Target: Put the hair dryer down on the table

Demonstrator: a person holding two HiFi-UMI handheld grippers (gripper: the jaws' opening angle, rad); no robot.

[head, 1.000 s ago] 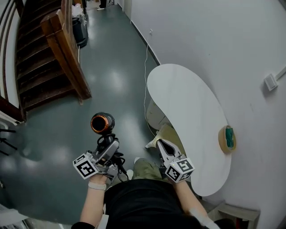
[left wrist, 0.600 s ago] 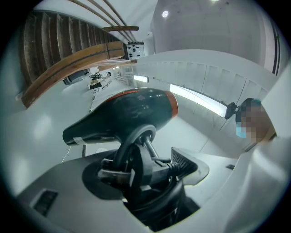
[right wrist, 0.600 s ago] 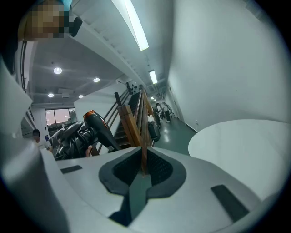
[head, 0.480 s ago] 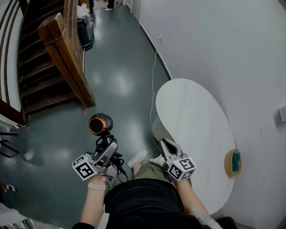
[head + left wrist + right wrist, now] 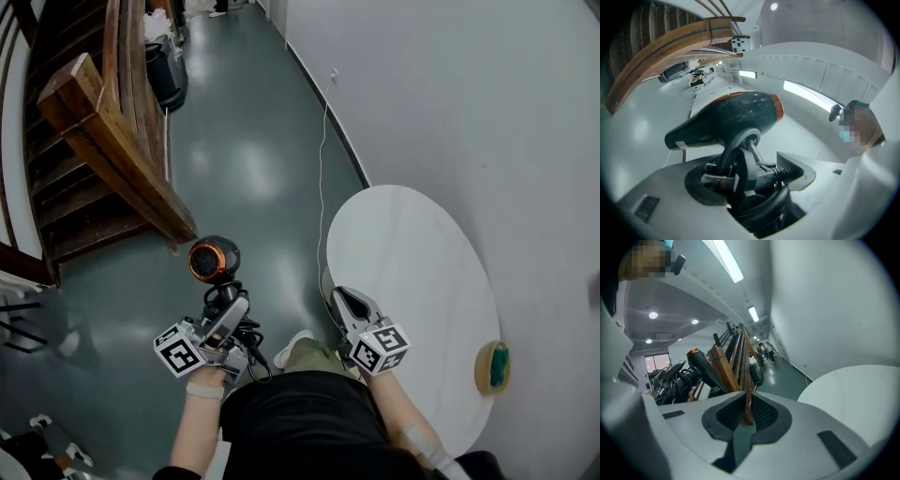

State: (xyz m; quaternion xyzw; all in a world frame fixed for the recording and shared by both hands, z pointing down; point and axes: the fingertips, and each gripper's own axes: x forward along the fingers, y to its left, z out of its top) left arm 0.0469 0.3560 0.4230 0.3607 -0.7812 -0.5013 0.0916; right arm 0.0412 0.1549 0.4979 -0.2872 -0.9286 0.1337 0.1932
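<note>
A black hair dryer (image 5: 213,260) with an orange ring round its mouth is held upright over the green floor, left of the table. My left gripper (image 5: 225,307) is shut on its handle and bundled black cord. In the left gripper view the hair dryer (image 5: 726,115) fills the middle, with handle and cord wedged between the jaws of the left gripper (image 5: 740,164). The white oval table (image 5: 412,272) lies to the right by the wall. My right gripper (image 5: 340,296) hangs at the table's near left edge, shut and holding nothing; the right gripper (image 5: 743,425) also sees the hair dryer (image 5: 701,364) and the table (image 5: 853,385).
A tape roll (image 5: 494,367) with a green core lies at the table's right edge near the wall. A wooden staircase with a banister (image 5: 103,141) rises at the left. A white cable (image 5: 322,169) runs along the wall's foot. A black bin (image 5: 161,70) stands far back.
The head view has shifted: the table and the tape roll now sit lower and further right, the stairs nearer the top left. Both grippers keep their pose and the left one keeps the hair dryer.
</note>
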